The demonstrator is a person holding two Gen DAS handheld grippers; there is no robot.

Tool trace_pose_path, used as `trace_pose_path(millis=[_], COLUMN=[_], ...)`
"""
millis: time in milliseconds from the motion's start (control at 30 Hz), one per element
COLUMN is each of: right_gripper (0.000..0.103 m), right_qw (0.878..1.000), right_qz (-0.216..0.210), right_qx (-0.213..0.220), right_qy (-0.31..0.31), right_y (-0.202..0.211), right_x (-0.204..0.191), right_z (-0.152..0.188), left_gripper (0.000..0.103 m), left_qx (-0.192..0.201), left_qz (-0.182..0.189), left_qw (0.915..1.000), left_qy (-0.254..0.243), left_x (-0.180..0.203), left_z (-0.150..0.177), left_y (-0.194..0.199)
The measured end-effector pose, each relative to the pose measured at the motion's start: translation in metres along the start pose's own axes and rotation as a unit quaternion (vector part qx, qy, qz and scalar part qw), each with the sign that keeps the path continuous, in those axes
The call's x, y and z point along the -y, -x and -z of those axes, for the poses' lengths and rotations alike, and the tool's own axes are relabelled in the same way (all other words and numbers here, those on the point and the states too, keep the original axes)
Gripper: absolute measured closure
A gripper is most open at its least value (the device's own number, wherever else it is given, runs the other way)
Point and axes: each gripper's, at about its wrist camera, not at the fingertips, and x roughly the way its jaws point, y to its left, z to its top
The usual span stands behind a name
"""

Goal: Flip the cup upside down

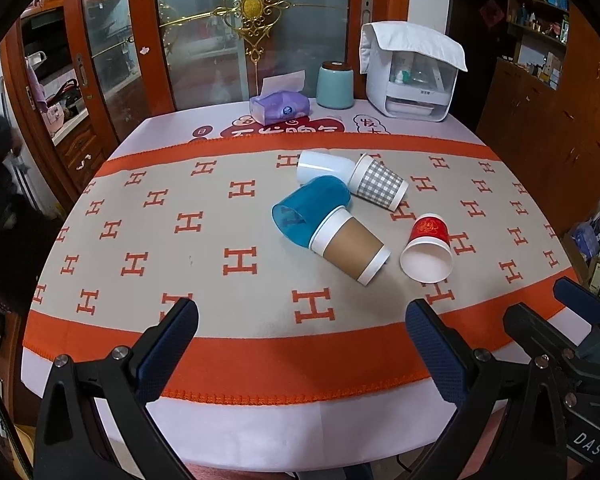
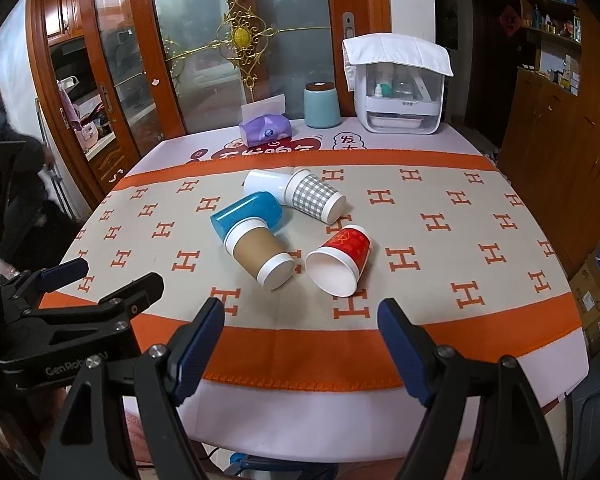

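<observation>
Five cups (image 1: 350, 246) lay tipped on the cloth (image 1: 180, 240), seemingly touching; both grippers, left (image 1: 302, 320) and right (image 2: 302, 320), hung spread apart, empty.

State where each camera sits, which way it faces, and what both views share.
Left wrist: on the left gripper at the table's near edge, facing the cups; own open fingers show, right gripper alongside.
Right wrist: on the right gripper, same direction; open fingers, left gripper alongside.
Shared: red cup, brown cup.
</observation>
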Motion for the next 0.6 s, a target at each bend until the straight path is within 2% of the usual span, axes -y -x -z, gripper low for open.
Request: trace_pose_path(millis=[400, 600], right_gripper=[0.024, 0.024], right_qw=[1.000, 1.000], right_qz=[-0.005, -0.006], right_qx=[-0.016, -0.024], right_qy=[-0.009, -0.009], right_y=[-0.014, -0.022], right_x=[0.007, 0.011], right_z=[-0.004, -0.011], left_gripper=[0.001, 0.001], left_qx=[-0.010, -0.016], left_qz=[0.002, 0.012], left_qw=[0.9999, 0.9997], left_qy=[0.005, -0.016], left_x=[-0.006, -0.002], left_z=[-0.005, -0.011], left_y=[-0.012, -0.021])
